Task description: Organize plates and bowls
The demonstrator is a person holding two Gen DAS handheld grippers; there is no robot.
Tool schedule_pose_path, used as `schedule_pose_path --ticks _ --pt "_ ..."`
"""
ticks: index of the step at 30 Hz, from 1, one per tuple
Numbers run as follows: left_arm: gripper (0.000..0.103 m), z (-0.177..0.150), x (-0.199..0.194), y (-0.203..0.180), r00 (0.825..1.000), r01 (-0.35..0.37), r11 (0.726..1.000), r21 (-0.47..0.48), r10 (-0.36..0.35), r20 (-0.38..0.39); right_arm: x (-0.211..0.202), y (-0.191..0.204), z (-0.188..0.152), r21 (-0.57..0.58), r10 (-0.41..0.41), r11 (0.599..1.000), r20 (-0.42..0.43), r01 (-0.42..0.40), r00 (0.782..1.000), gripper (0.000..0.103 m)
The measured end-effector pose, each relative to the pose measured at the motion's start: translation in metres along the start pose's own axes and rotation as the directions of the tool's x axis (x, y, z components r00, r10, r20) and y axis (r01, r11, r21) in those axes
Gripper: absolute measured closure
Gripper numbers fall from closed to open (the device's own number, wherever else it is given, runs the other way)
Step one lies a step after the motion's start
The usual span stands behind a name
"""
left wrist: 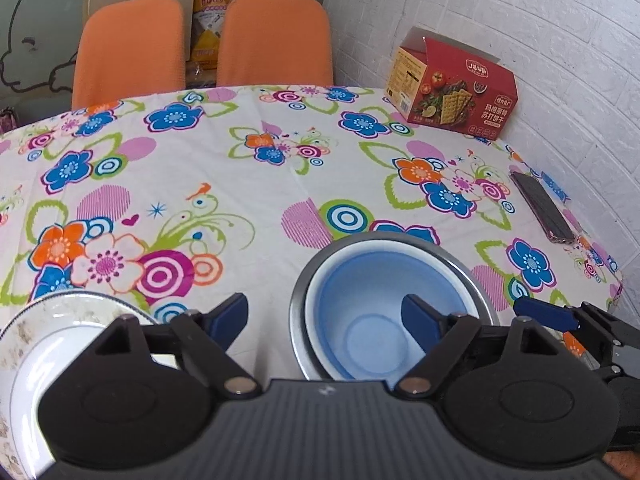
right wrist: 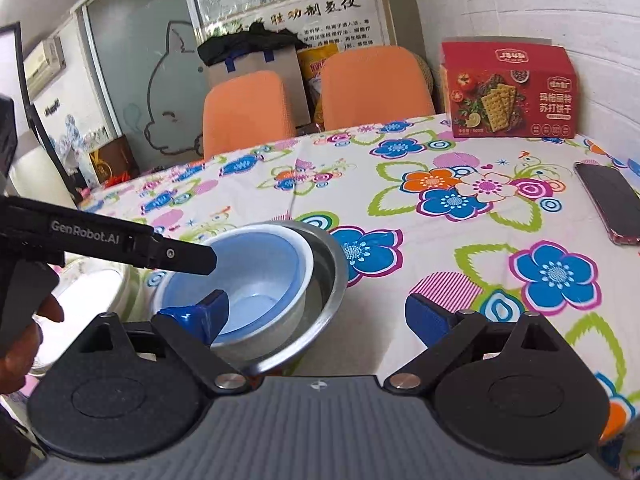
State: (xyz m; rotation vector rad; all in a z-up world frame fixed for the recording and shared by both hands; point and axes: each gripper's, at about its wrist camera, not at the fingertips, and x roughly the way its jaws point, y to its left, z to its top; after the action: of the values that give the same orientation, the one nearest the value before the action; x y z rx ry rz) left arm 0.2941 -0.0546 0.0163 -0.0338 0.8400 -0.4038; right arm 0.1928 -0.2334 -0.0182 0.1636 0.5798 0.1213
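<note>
2 orange chairs [left wrist: 202, 44] (empty) by white brick wall [left wrist: 520, 24].

1. Pale blue bowl [left wrist: 372, 320] inside silver-grey metal bowl [left wrist: 472, 276].
2. White plate [left wrist: 48, 332] with faint speckled rim.
3. White cloth on surface [left wrist: 248, 184], printed with blue, orange, pink flowers and green leaves.
4. Red cracker box [right wrist: 510, 92].
5. Orange chairs [left wrist: 128, 48].
6. Black hand-held gripper [right wrist: 316, 320], blue pads [right wrist: 426, 316].

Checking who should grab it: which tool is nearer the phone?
Right. The right tool sits between the nested bowls and the phone; the left tool is farther, beyond the bowls.
</note>
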Motion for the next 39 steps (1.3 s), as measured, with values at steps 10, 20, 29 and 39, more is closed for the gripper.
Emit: schedule_pose_path --ticks 10,20,29,39 --pt "0.009 0.012 0.027 0.000 0.999 -0.005 0.999 0.052 0.007 -0.038 0.029 0.007 0.011 -0.090 -0.028 0.996 -0.064 0.022 0.998 0.020" --pt "0.008 0.007 0.060 -0.002 0.992 0.009 0.992 0.123 0.007 -0.128 0.044 0.015 -0.004 -0.086 -0.052 0.995 -0.066 0.046 0.996 0.016" --pt "0.010 0.005 0.059 -0.002 0.990 0.033 0.988 0.149 -0.012 -0.138 0.040 0.022 -0.007 -0.069 -0.039 0.997 -0.047 0.035 0.998 0.017" --pt "0.051 0.007 0.054 -0.008 0.988 0.075 0.982 0.171 -0.050 -0.147 0.038 0.024 -0.002 -0.088 0.058 0.994 -0.078 -0.065 0.995 0.046"
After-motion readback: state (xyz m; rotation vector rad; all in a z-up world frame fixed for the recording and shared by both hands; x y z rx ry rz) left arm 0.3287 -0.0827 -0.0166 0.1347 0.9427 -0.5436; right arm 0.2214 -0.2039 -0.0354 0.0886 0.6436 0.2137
